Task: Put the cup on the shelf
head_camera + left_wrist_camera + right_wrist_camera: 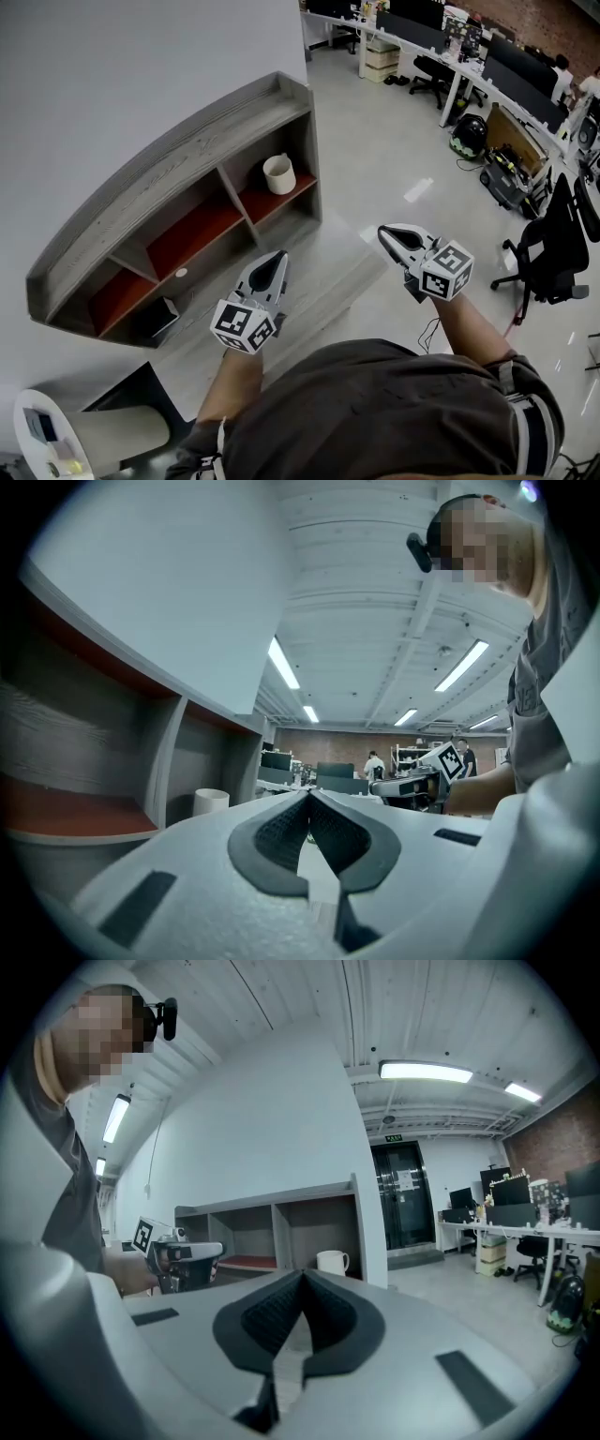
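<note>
A white cup [279,174] stands upright in the rightmost compartment of the grey wooden shelf [159,173], on its red board. The cup [332,1262] also shows in the right gripper view and, small, the cup [211,802] in the left gripper view. My left gripper [277,260] hangs in front of the shelf, shut, with nothing between its jaws. My right gripper [389,234] is held to the right of the shelf, well clear of the cup, shut and empty. In each gripper view the tips meet: left gripper [308,797], right gripper [302,1277].
The shelf stands against a white wall [112,75] on a grey floor [375,150]. A small dark object [161,317] lies in a lower shelf compartment. Desks and office chairs [553,244] fill the right and far side. A round white stand [56,436] is at bottom left.
</note>
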{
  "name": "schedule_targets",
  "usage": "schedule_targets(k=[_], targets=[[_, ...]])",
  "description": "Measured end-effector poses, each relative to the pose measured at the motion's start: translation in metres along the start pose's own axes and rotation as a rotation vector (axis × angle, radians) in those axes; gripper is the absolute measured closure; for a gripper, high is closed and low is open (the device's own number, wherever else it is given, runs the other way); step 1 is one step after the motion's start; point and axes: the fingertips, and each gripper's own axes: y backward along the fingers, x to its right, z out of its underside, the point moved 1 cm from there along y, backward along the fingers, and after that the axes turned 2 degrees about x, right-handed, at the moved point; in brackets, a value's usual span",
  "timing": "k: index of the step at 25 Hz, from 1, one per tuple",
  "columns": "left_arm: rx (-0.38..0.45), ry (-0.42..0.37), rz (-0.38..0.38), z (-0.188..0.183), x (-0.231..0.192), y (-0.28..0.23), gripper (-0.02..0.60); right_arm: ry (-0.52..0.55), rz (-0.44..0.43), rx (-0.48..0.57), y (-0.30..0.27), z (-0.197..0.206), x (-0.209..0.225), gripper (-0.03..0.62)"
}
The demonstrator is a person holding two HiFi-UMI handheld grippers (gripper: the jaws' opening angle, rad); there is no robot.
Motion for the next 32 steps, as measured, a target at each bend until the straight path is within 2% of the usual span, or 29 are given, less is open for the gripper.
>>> schedule_targets(k=[32], targets=[[-0.006,0.005,0.017,0.0037,-0.0020,-0.0060,0.586,0.029,0.008,-0.003,-0.0033,-0.0016,0.0020,0.605]])
